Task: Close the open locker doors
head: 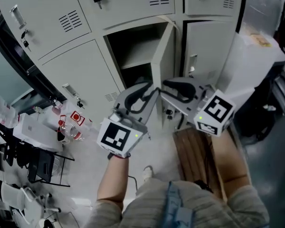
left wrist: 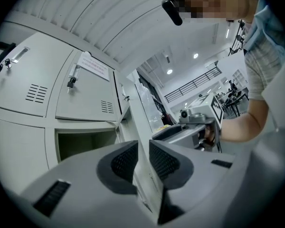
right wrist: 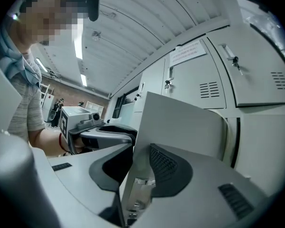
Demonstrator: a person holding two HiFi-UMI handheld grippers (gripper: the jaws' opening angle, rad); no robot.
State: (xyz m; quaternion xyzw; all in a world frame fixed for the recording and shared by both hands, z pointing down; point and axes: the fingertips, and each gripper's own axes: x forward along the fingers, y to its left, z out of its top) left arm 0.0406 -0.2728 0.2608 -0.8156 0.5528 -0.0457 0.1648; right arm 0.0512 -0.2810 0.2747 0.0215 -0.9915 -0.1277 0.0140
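The left gripper [head: 152,93], reaching in from 7 o'clock, and the right gripper [head: 165,87], from 4 o'clock, each pinch the free edge of the open locker door [head: 162,56]. Its compartment [head: 133,46] gapes beyond at 11 o'clock.

Left gripper [head: 149,95] and right gripper [head: 166,86] grey, black-padded; shirt [head: 180,208] pale, striped.

Head view looks steeply down — gripper views, close, share the locker door [head: 162,70] (opposite sides).
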